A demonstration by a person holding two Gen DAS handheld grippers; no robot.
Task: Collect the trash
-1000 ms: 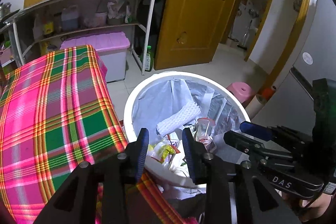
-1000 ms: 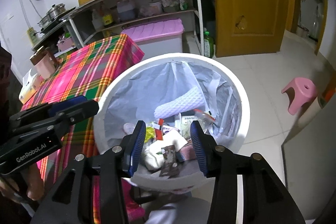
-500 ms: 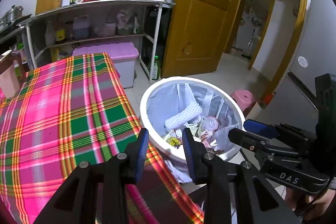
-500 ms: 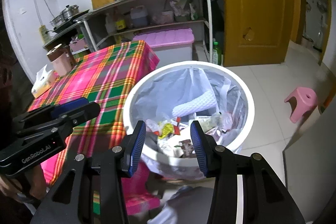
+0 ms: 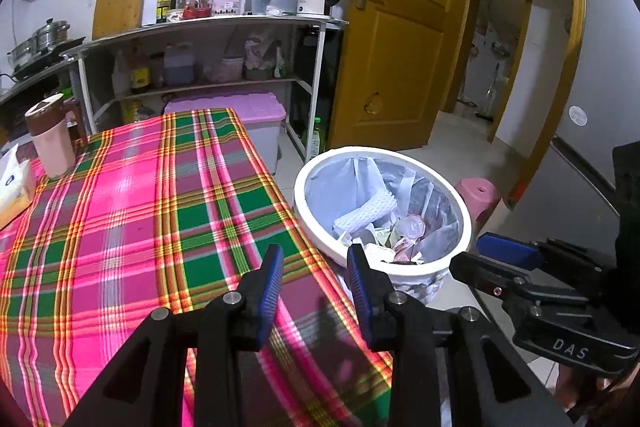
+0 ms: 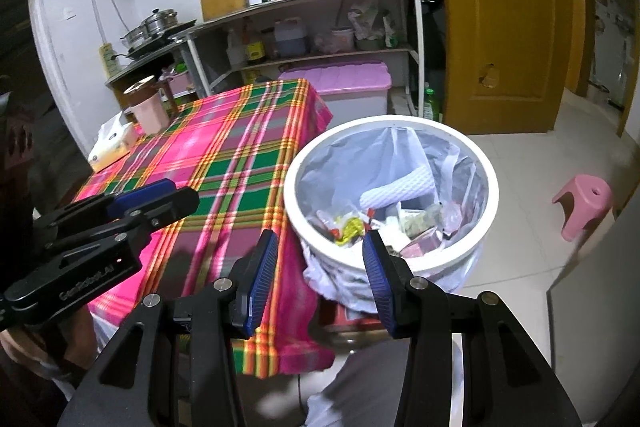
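1. Hovering with fingers apart and nothing between them, the left gripper [image 5: 314, 283] sits over the near edge of the pink-and-green plaid-covered desk [image 5: 132, 211].
2. Right gripper [image 6: 318, 273]: fingers likewise apart and empty, beside the desk corner.
3. Round white plastic bin with a translucent liner [image 6: 390, 187] stands just beyond both pairs of fingers, holding wrappers and white foam netting [image 6: 396, 189].
4. Judged step: between deposits; no loose trash shows on the desk, so the next move calls for locating more.
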